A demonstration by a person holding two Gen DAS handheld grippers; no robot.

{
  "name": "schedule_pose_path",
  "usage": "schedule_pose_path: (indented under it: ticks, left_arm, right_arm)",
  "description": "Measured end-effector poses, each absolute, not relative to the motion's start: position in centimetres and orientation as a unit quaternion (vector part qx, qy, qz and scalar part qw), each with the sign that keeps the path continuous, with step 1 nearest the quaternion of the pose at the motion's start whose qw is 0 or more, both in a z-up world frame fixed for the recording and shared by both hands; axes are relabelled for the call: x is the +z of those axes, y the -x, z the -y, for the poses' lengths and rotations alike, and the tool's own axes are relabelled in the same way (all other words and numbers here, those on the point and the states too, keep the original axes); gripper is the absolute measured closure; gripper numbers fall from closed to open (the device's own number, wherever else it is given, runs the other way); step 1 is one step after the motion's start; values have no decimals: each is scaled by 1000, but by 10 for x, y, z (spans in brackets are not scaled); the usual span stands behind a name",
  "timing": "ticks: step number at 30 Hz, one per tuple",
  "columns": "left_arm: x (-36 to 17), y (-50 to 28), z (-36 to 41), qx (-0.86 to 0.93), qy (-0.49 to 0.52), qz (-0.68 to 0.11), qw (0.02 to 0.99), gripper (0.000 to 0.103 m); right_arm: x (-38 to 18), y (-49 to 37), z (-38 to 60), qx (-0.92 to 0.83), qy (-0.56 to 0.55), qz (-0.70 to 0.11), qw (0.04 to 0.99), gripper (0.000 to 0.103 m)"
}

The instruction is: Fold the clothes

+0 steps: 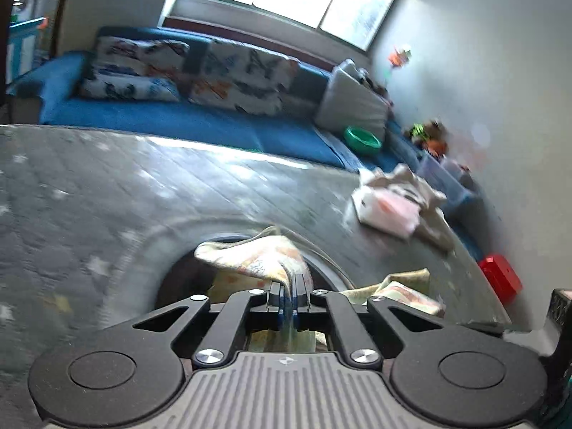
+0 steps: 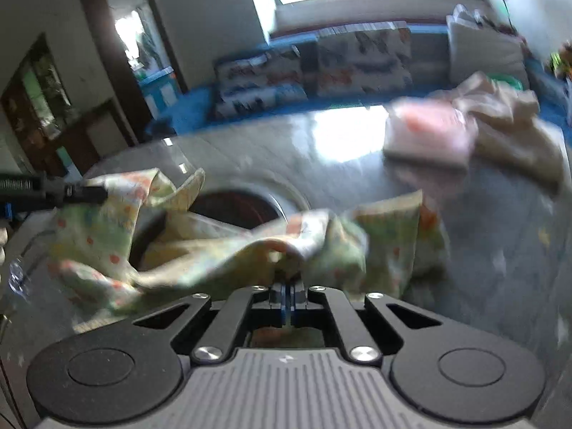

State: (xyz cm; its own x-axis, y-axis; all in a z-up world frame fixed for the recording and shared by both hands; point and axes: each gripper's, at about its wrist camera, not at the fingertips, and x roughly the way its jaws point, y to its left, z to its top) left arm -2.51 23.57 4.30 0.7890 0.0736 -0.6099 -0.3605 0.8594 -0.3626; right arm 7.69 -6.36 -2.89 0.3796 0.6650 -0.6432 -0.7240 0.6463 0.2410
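Note:
A pale yellow-green patterned garment (image 2: 200, 250) hangs lifted between both grippers over a grey table (image 2: 482, 250). My right gripper (image 2: 289, 295) is shut on a bunched edge of it. My left gripper (image 1: 289, 291) is shut on another edge of the garment (image 1: 257, 255), and its fingers (image 2: 85, 191) show at the left of the right wrist view, pinching the cloth. A folded pink garment (image 2: 429, 136) lies on a beige cloth (image 2: 511, 125) at the table's far right; the pink garment also shows in the left wrist view (image 1: 388, 209). Both views are motion-blurred.
The table (image 1: 107, 196) has a dark round opening (image 2: 236, 207) under the garment. A blue sofa (image 1: 178, 121) with patterned cushions (image 1: 243, 78) runs behind it under a window. A green bowl (image 1: 363, 139), toys and a red box (image 1: 500, 277) lie at the right.

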Motion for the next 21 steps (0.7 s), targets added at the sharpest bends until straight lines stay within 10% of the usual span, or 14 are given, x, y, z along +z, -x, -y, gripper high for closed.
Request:
schedule_pose_path:
  ticks: [21]
  left_arm:
    - [51, 181, -195, 126, 216, -328, 911, 101]
  right_arm:
    - [60, -18, 224, 358, 16, -268, 895, 102]
